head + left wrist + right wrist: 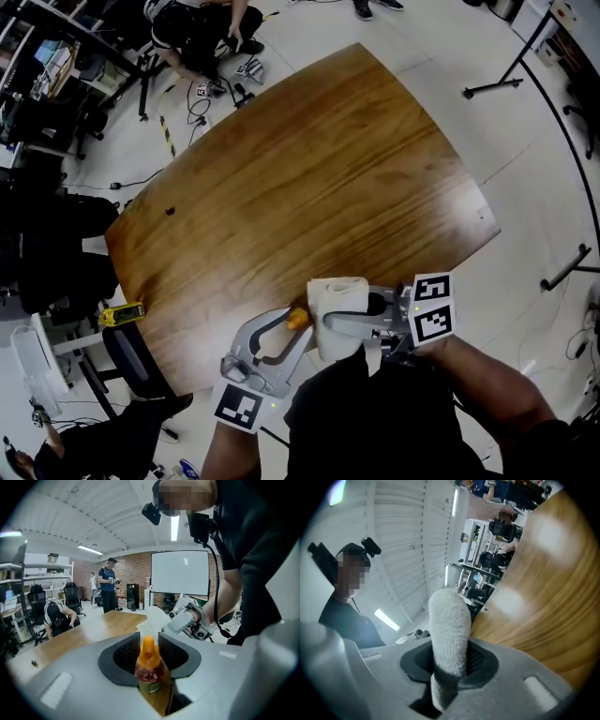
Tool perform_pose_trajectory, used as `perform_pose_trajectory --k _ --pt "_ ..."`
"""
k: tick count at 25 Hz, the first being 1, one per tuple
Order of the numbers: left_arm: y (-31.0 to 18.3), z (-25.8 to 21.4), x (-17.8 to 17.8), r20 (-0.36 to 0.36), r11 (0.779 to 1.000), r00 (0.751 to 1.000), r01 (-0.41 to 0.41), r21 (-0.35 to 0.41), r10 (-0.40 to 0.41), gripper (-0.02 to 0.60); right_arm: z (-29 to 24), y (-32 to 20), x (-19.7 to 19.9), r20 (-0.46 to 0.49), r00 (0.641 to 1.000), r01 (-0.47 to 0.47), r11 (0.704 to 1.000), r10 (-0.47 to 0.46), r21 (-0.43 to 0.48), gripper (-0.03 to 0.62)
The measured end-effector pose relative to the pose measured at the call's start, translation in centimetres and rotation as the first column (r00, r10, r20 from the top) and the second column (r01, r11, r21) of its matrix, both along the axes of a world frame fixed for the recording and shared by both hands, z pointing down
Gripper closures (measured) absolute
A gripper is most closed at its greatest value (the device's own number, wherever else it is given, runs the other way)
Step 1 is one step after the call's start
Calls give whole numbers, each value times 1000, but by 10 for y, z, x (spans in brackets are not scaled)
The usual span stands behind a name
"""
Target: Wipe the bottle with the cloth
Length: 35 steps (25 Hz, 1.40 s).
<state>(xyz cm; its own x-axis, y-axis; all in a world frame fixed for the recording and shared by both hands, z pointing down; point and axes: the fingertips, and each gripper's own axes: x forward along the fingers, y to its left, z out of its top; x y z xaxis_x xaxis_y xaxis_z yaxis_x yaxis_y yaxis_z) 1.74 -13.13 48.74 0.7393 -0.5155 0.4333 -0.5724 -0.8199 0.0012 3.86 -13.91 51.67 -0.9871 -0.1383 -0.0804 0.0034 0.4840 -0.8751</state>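
Only the orange cap of the small amber plastic bottle (150, 670) shows from above; its body is hidden. The left gripper (150, 654) clamps it. The right gripper (450, 665) is closed on the folded white terry cloth (449, 630), just beside the cap. Both grippers are held at the near edge of the curved wooden table (309, 169), with open surface beyond. The forearms are cut off.

The wooden table (319, 178) stands on a pale floor (450, 56). Its broad brown top carries one small dark speck (170, 211) at nine o'clock, near the edge.
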Motion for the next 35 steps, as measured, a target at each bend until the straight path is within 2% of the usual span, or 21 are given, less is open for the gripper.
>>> perform_pose_trajectory --k 3,7,10,12,15,19,21,23,25,26,27,29,30,31,33,35 --pt "-2 0 -5 -19 1000 1000 20 -14 -21 449 10 -4 -12 -31 999 10 1000 -10 -9 522" --pt "-11 -2 -20 -71 995 993 91 -29 -92 451 22 -12 -18 -87 996 -11 1000 10 -14 522" --pt "-19 -3 -30 -109 991 985 129 -40 -133 454 44 -12 -24 -187 982 25 1000 -25 0 522" --pt "-23 -5 -35 -158 987 975 149 -57 -156 456 61 -10 -28 -250 967 56 998 -54 2 522" --pt "-22 -10 -32 -204 991 970 126 -47 -133 486 75 -12 -31 -298 952 63 998 -67 -23 522" --pt "-14 -7 -24 -170 995 981 95 -29 -98 491 90 -14 -31 -339 939 39 995 -66 -87 522" --pt "-13 -6 -24 -168 995 981 95 -21 -97 492 97 -15 -31 -386 920 25 992 -70 -121 522" --pt "-13 -6 -24 -176 995 980 95 -17 -97 491 107 -16 -28 -479 874 20 991 -82 -134 522" --pt "-13 -6 -24 -181 996 979 92 -14 -93 491 107 -20 -21 -551 832 21 995 -70 -94 522" --pt "-14 -6 -23 -184 996 979 91 -13 -91 491 98 -24 -18 -541 840 19 998 -49 -61 522" --pt "-14 -6 -23 -188 996 978 91 -13 -92 491 82 -29 -16 -490 871 15 999 -27 -29 522" --pt "-14 -7 -24 -204 995 974 95 -14 -95 491 42 -32 -18 -318 948 29 1000 -25 8 522" --pt "-14 -7 -25 -212 995 972 97 -16 -98 491 26 -30 -21 -246 968 51 998 -45 20 522" --pt "-14 -8 -25 -215 995 972 98 -18 -99 491 16 -29 -24 -211 975 74 997 -64 38 522" --pt "-13 -9 -23 -212 996 973 90 -19 -92 491 13 -35 -24 -235 970 89 993 -69 76 522" --pt "-14 -10 -20 -213 997 973 81 -18 -83 491 16 -56 -17 -259 966 38 997 -19 69 522"
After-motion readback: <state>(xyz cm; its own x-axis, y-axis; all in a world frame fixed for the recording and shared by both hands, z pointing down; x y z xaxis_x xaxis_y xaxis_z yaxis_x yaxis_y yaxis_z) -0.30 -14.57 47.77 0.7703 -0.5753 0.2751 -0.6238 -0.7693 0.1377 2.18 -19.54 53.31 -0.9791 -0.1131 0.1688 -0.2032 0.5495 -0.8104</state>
